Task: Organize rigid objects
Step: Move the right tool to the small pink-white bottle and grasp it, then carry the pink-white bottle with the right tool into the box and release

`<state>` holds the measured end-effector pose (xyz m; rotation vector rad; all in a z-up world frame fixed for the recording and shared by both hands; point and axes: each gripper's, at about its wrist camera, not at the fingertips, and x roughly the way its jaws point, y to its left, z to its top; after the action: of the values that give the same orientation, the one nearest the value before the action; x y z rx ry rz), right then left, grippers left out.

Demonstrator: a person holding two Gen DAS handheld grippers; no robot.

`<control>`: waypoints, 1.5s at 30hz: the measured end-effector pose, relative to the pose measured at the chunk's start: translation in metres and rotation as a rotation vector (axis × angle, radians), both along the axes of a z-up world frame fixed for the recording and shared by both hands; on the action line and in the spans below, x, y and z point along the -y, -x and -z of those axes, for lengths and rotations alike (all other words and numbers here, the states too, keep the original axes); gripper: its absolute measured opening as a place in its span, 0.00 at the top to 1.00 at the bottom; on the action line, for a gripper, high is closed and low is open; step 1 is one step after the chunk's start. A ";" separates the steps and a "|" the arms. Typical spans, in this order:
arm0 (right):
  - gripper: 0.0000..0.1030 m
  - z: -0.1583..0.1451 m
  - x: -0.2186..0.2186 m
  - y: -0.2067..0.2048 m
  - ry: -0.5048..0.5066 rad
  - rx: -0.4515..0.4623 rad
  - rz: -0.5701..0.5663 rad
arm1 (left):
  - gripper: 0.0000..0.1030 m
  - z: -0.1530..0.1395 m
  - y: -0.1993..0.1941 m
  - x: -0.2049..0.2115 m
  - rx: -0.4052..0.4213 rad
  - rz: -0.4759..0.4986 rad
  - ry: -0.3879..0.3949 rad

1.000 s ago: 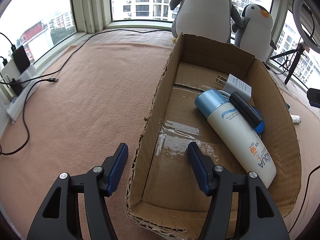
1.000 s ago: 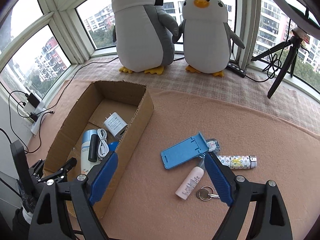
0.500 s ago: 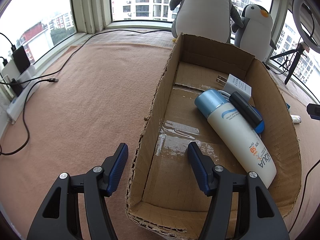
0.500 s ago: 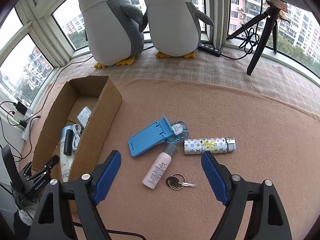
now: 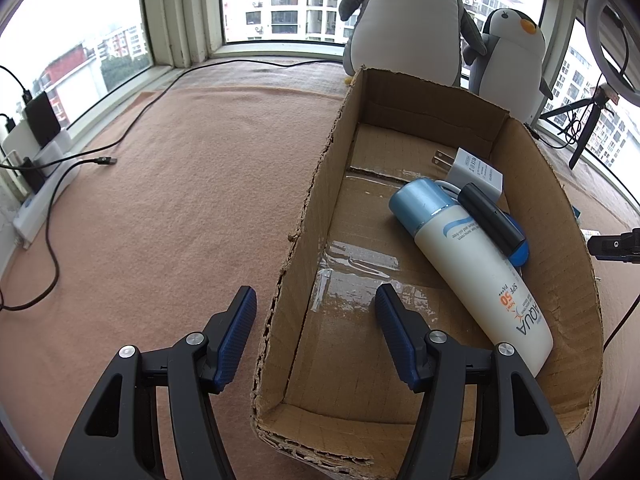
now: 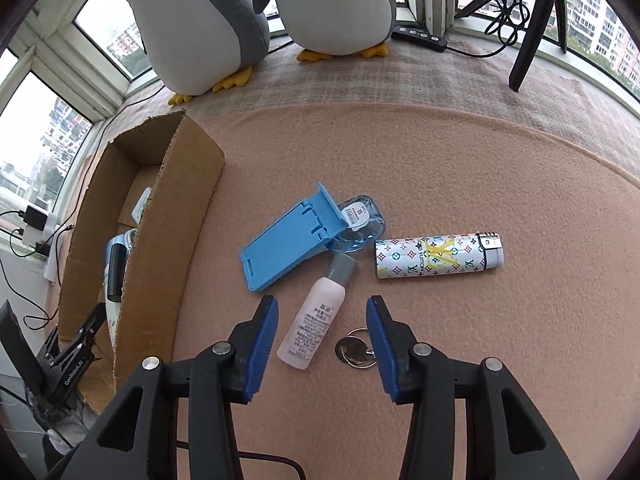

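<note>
Bottle [image 6: 312,323], pink with a grey cap, lies on the mat directly ahead of the right gripper [image 6: 322,338], between the lines of its two blue fingers, which stand wide apart and hold nothing. A key [image 6: 354,350] on its ring sits just beside the right finger. This looks like the approach stage of a pick: the next move would call for lowering until the pads flank the bottle's body, closing across its width, and keeping the key out of the bite. Beyond the bottle, a blue stand [image 6: 294,236] lies tilted over a small clear bottle [image 6: 362,222], touching it, and a patterned lighter [image 6: 438,255] lies to the right of them. All are still outside the box [image 6: 160,240], which stands to the left.

The left gripper [image 5: 314,322] hangs at the box's near end, its fingers spread and empty, straddling the left wall: one finger outside, one over the box floor. Farther in lie a sunscreen bottle [image 5: 476,268], a black stick [image 5: 490,219] resting on it, and a white charger [image 5: 474,170]. Two penguins [image 6: 256,12] stand at the window behind.
</note>
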<state>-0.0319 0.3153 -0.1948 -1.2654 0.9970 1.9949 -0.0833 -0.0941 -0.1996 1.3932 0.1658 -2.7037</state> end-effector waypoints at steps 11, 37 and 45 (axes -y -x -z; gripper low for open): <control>0.76 0.014 0.006 0.022 -0.005 0.093 -0.059 | 0.39 0.000 0.000 0.000 0.000 0.020 0.001; 0.83 -0.065 0.079 0.044 -0.117 -0.126 -0.199 | 0.39 0.000 0.000 0.000 -0.001 0.024 0.002; 0.83 -0.071 0.126 0.080 -0.122 -0.157 -0.338 | 0.39 0.000 0.000 0.000 -0.001 0.023 0.002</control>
<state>-0.1118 0.1896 -0.1235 -1.2938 0.7544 2.4052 -0.0833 -0.0942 -0.1995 1.4021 0.1484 -2.7226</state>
